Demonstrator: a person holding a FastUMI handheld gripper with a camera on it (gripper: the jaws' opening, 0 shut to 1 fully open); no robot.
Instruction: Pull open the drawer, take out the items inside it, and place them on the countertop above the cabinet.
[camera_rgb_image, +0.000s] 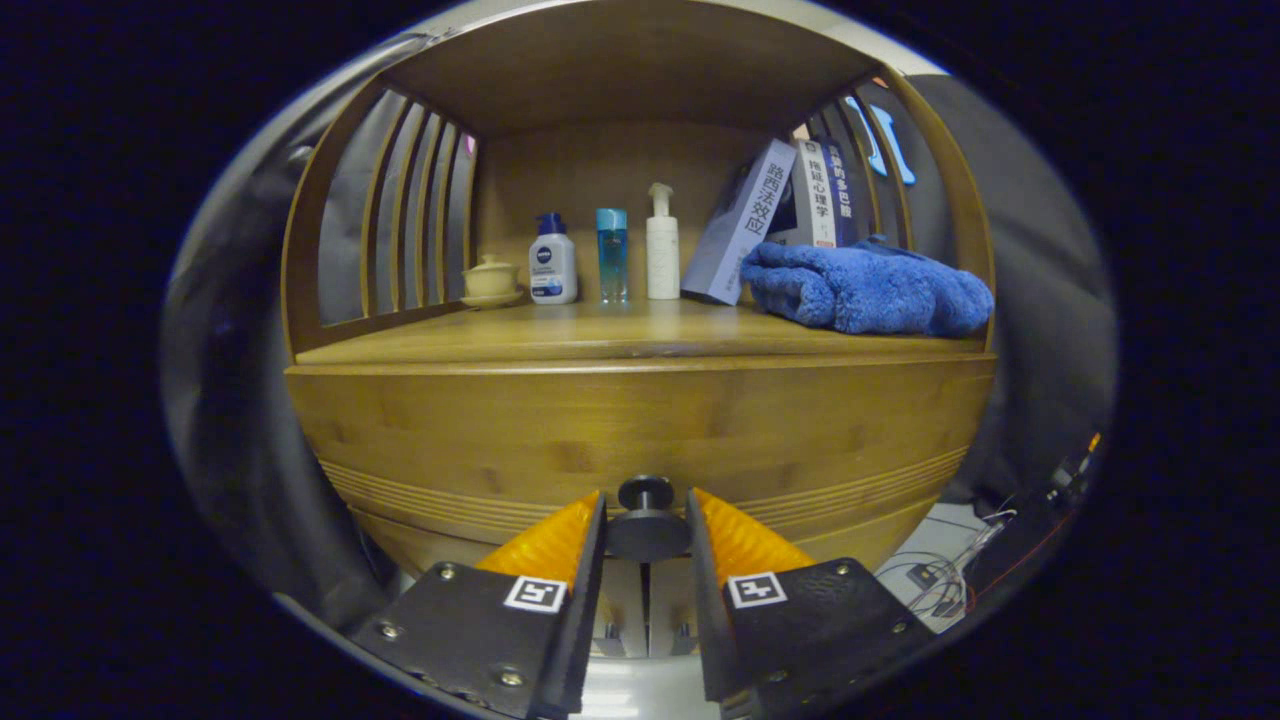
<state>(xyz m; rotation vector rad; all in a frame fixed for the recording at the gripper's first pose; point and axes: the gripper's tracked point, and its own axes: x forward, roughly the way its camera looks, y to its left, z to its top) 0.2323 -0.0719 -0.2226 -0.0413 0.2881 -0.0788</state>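
A wooden cabinet stands right in front of me, and its drawer front (640, 430) spans the space just beyond the fingers. The drawer's dark round knob (646, 520) sits between my two fingers. My gripper (646, 496) is shut on the knob, one finger pressing on each side of it. What lies inside the drawer is hidden behind its front. The countertop (600, 342) lies just above the drawer, under a wooden shelf roof.
On the countertop are a folded blue towel (865, 288) at the right, leaning books (770, 220) behind it, three bottles (610, 255) at the back and a small lidded cup (491, 278) at the left. Slatted wooden sides (400, 215) close in the countertop. Cables (940, 585) lie on the floor at lower right.
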